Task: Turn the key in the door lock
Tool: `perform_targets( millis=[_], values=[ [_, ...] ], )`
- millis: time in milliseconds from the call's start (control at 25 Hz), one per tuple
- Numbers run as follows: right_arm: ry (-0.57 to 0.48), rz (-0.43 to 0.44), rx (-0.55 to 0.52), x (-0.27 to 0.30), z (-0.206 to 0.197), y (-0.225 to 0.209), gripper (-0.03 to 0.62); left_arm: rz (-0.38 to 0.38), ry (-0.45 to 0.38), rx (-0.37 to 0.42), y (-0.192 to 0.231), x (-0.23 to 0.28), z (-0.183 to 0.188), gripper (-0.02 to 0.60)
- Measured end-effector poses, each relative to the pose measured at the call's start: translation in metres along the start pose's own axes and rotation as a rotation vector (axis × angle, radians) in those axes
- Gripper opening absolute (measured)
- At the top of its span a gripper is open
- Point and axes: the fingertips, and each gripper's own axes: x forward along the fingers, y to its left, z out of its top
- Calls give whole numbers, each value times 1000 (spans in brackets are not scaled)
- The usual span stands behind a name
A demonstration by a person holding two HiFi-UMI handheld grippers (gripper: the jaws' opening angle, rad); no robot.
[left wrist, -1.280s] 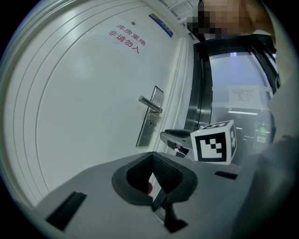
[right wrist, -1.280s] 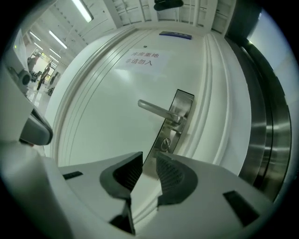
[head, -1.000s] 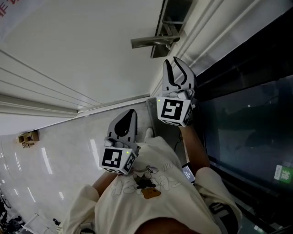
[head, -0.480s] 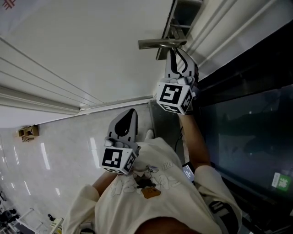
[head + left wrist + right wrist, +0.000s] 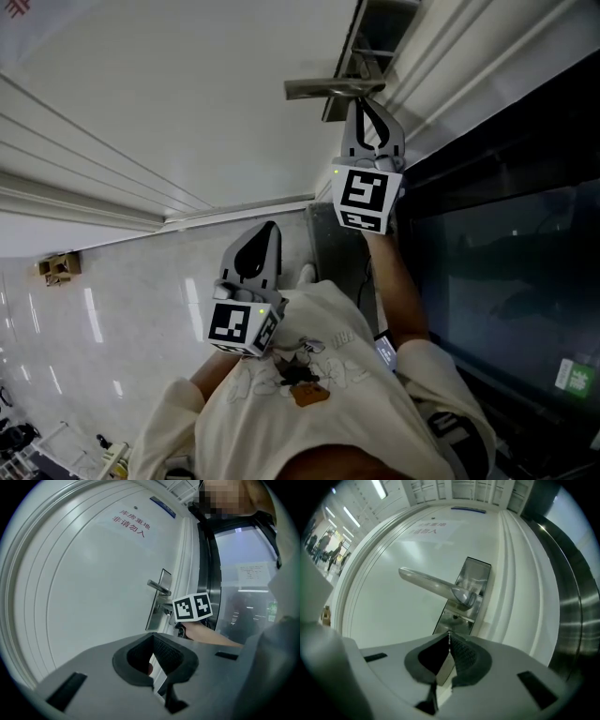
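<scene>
The white door (image 5: 187, 112) filled most of the head view, with its steel lock plate (image 5: 468, 588) and lever handle (image 5: 431, 583) at upper centre. The right claw (image 5: 449, 634) sat with its tips drawn together against the lower part of the plate, just under the handle. The left claw (image 5: 151, 637), closed on nothing, hung well back at lower centre. The step looked like taking hold of the key at the lock; next would come a firm pinch and a wrist roll. The key itself could not be made out. The claw tips covered where it would sit, so a grip on it was unconfirmed.
</scene>
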Motion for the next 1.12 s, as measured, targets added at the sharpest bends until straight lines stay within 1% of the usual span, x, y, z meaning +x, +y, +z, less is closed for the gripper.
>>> perform_targets(
  millis=[200, 400, 560, 640, 960, 1120],
  values=[
    [-22, 27, 181, -1, 0, -3, 15, -3, 5, 2, -3, 0, -2, 6],
    [-41, 79, 408, -2, -2, -8, 17, -1, 18, -1, -4, -1, -3, 6],
    [-50, 93, 478, -2, -3, -9, 18, -5, 18, 3, -5, 0, -5, 6],
    [-51, 104, 532, -2, -4, -10, 19, -8, 17, 5, -5, 1, -5, 6],
    [-57, 172, 862, -1, -7, -13, 23, -8, 20, 1, -6, 0, -5, 6],
    [-64, 205, 1055, 0, -9, -15, 25, -6, 18, 2, -6, -1, -5, 6]
  ],
)
